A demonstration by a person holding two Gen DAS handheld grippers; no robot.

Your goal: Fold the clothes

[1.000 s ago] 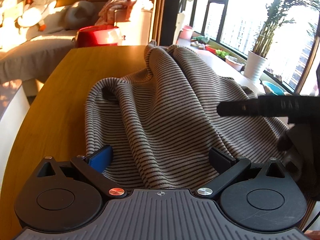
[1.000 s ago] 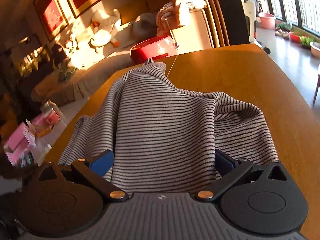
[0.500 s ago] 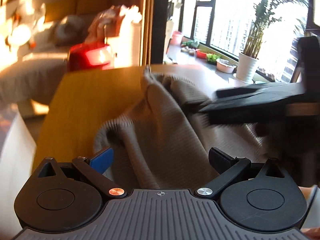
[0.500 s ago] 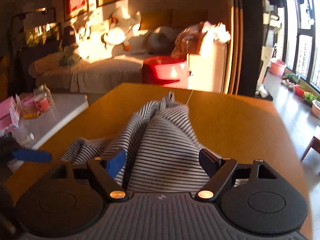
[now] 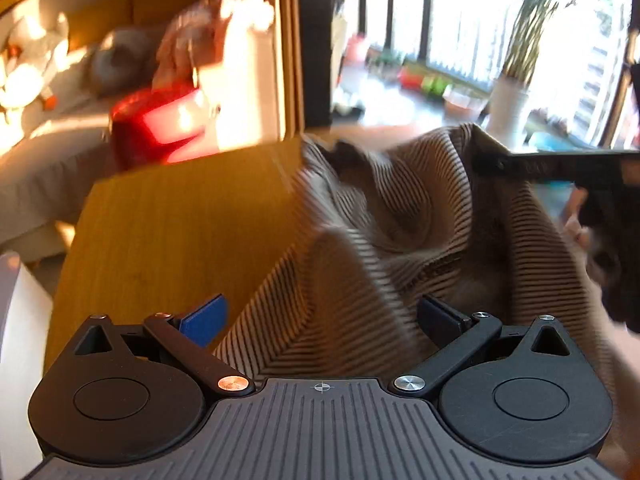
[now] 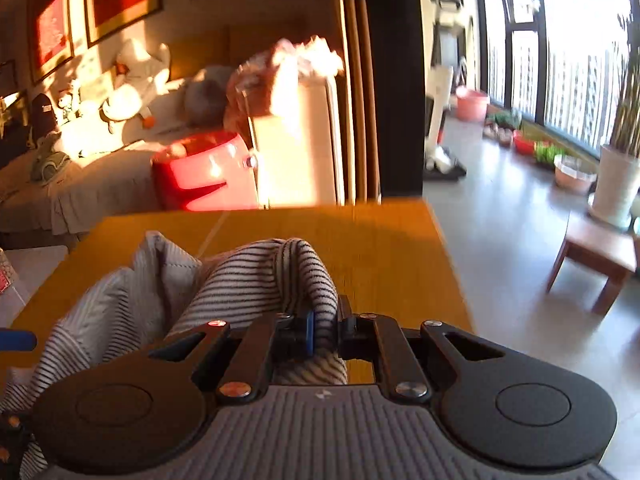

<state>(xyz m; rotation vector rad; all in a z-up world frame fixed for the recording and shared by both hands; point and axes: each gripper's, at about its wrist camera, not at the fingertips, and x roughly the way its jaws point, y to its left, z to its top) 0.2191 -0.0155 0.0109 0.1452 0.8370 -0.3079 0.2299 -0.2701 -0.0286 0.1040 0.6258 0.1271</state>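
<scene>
Striped garment (image 5: 384,248) lay bunched on the worktop (image 5: 180,224), one bundled fold raised because your right claw (image 6: 325,326) had pinched narrow on it. Your left claw (image 5: 320,316) stood wide with cloth between its fingers, likely ready to take a second hold. Beyond, a red basin (image 6: 200,176); its contents were unclear.

The worktop (image 5: 172,232) is bare wood on the left side and along the far edge, so a gripper could slide there. The striped cloth (image 5: 400,240) is bunched up high on the right side and blocks the way. The right gripper (image 6: 326,328) has its jaws pinched tight on a roll of that cloth. The left gripper (image 5: 320,316) has jaws wide apart, with cloth heaped between them. A red tub (image 6: 204,176) stands past the far edge.
</scene>
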